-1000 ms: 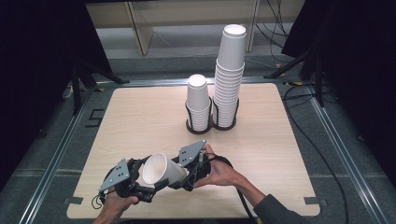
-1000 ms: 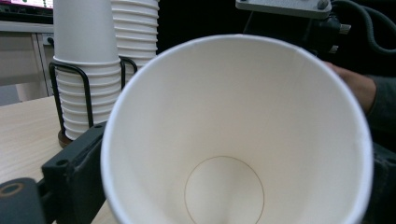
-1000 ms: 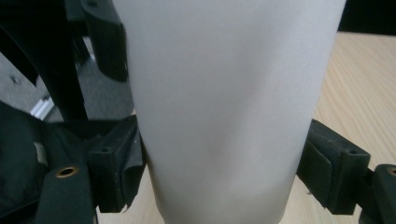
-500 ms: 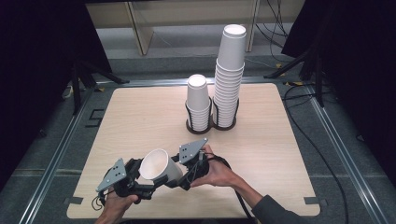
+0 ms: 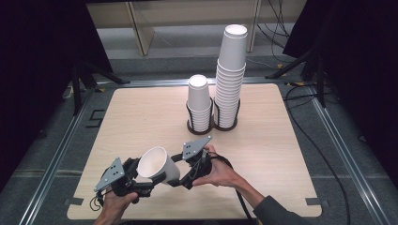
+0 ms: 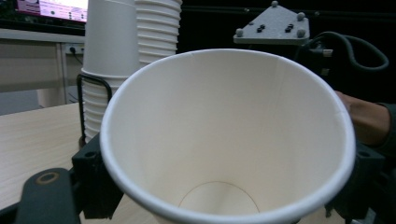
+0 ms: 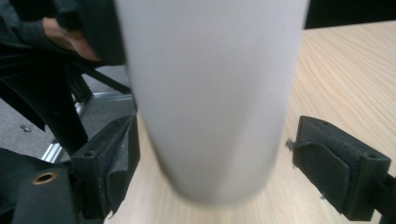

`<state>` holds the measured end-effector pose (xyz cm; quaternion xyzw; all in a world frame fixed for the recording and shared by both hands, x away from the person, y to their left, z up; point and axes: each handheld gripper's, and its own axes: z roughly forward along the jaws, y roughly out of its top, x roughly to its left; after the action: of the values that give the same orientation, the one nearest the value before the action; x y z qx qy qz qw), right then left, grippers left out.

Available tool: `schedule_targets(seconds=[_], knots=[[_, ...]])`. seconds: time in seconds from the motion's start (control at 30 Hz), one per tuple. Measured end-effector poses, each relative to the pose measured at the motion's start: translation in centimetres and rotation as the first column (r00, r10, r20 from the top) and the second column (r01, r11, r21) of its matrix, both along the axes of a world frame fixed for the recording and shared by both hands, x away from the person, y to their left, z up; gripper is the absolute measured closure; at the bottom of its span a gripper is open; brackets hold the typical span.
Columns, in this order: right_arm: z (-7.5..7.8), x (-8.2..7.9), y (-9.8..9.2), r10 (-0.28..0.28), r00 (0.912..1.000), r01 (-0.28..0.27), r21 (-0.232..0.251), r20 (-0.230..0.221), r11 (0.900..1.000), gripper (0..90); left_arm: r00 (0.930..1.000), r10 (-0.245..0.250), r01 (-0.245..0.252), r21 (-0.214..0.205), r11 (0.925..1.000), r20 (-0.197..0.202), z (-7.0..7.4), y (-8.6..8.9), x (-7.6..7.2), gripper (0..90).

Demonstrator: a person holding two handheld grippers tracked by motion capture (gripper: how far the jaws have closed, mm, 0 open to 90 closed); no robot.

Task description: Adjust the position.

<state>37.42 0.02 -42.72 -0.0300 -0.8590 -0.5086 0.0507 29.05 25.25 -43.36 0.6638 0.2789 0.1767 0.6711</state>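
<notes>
Lying tilted in the lower centre of the high view, a white paper cup (image 5: 158, 166) hangs above the near edge of the desk (image 5: 141, 117), its open mouth turned toward the lower left and its base toward the right. The left tool (image 5: 141, 180), in a hand at the bottom left of the frame, has just been closing its jaws and now grips the cup near the rim; in the left gripper view the cup (image 6: 229, 140) looms large across the frame, its inside and round bottom showing, with a black jaw at either side of the wall. The right tool (image 5: 180, 176), in a hand (image 5: 223, 173) coming up from the lower right, sits at the base end of the cup; in the right gripper view the blurred cup (image 7: 210, 98) stands between the two padded jaws, the left one close against its wall and the right one standing clear with a gap of bare desk between, so this tool is wide and not pressing. In the upper centre of the high view a black wire holder (image 5: 213, 124) carries two stacks of white cups: a short stack (image 5: 199, 101) on the left and a tall stack (image 5: 231, 75) on the right, well apart from the held cup. No print or label can be read on any cup; a screen (image 6: 51, 9) at the upper left of the left gripper view shows text too small to read.
</notes>
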Motion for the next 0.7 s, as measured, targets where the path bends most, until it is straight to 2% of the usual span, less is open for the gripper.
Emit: schedule_targets(seconds=[0.1, 0.2, 0.3, 0.37, 0.4, 0.47, 0.53, 0.7], knots=[[0.1, 0.3, -1.0, -0.051, 0.9984, 0.052, -0.025, 0.026, 0.9983, 16.4, 0.9987, 0.052, -0.052, 0.023, 0.9984, 0.000, 0.0, 0.2, 0.2, 15.9], [0.0, 0.6, -2.0, -0.103, 0.9939, 0.105, -0.039, 0.038, 0.9937, 16.8, 0.9949, 0.101, -0.101, 0.054, 0.9934, 0.001, 0.1, 0.6, 0.5, 15.9], [0.1, 0.7, -3.1, -0.155, 0.9864, 0.158, -0.057, 0.054, 0.9857, 17.7, 0.9891, 0.147, -0.147, 0.078, 0.9860, 0.008, 0.2, 0.9, 0.8, 15.8], [0.1, 0.7, -3.9, -0.185, 0.9815, 0.187, -0.057, 0.051, 0.9806, 18.9, 0.9833, 0.180, -0.182, 0.109, 0.9773, 0.026, 0.3, 1.2, 1.0, 15.8], [0.2, 0.8, -4.3, -0.203, 0.9766, 0.207, -0.057, 0.070, 0.9766, 18.7, 0.9803, 0.195, -0.197, 0.113, 0.9738, 0.034, 0.3, 1.3, 1.2, 15.7], [0.2, 0.8, -5.1, -0.236, 0.9697, 0.240, -0.058, 0.062, 0.9691, 18.9, 0.9753, 0.219, -0.221, 0.114, 0.9687, 0.029, 0.3, 1.6, 1.5, 15.7], [0.2, 0.8, -5.8, -0.257, 0.9643, 0.261, -0.055, 0.064, 0.9639, 18.9, 0.9704, 0.240, -0.242, 0.122, 0.9627, 0.024, 0.4, 1.8, 1.9, 15.7], [0.0, 0.3, -7.2, -0.280, 0.9581, 0.284, -0.062, 0.060, 0.9569, 19.1, 0.9588, 0.283, -0.284, 0.130, 0.9500, 0.021, 0.2, 2.3, 2.9, 15.7]])
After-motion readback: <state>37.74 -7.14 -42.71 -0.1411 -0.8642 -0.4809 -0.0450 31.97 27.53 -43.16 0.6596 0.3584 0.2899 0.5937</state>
